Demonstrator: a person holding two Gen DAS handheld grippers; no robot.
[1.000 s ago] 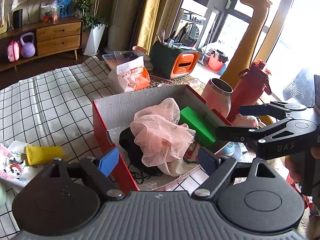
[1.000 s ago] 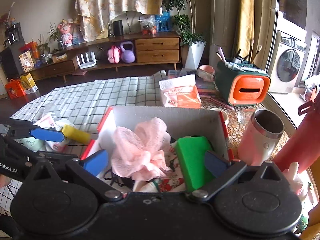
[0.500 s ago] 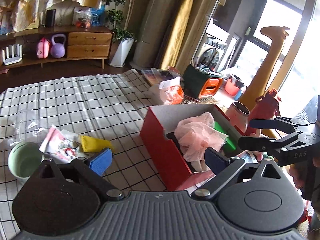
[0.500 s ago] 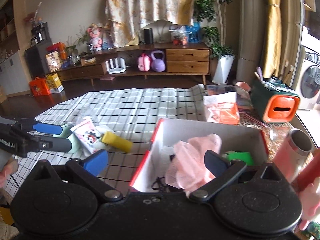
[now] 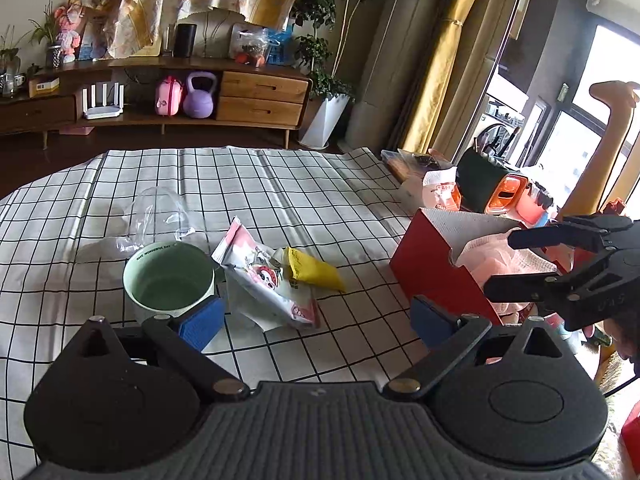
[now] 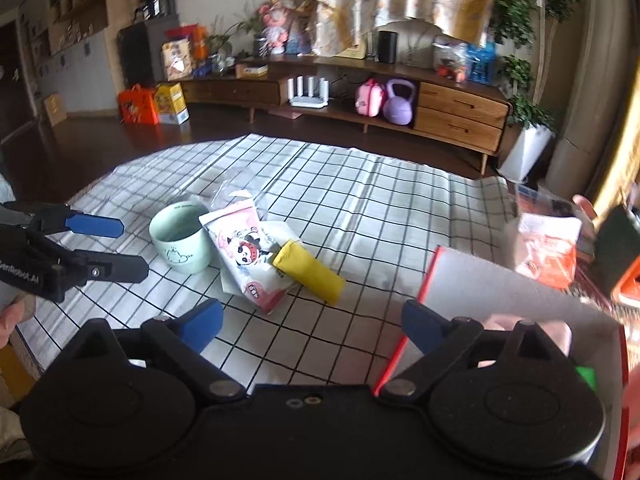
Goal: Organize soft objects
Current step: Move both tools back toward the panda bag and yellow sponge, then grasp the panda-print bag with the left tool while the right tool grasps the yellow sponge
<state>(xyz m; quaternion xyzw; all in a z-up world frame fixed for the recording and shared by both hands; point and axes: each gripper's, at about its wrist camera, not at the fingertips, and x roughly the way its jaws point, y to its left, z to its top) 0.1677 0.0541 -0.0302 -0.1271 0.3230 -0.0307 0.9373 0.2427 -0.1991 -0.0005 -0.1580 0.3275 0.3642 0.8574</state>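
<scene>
A red cardboard box [image 5: 432, 276] stands at the right of the checked cloth, with a pink mesh puff [image 5: 492, 248] inside. A yellow soft roll [image 5: 314, 271] and a pink panda-print packet [image 5: 264, 280] lie on the cloth left of the box. They also show in the right wrist view, the roll [image 6: 310, 272] and packet [image 6: 248, 252]. My left gripper [image 5: 316, 320] is open and empty, above the cloth near the packet. My right gripper [image 6: 312, 326] is open and empty, between the roll and the box [image 6: 496, 280].
A pale green mug [image 5: 170, 282] stands left of the packet, with crumpled clear plastic [image 5: 156, 216] behind it. An orange tissue pack [image 5: 440, 192], a green and orange organiser [image 5: 492, 184] and a steel cup crowd the table's far right. A sideboard runs along the back wall.
Both grippers have swung left, away from the box and toward the yellow roll, packet and mug. Both stay open and empty. The objects have not moved.
</scene>
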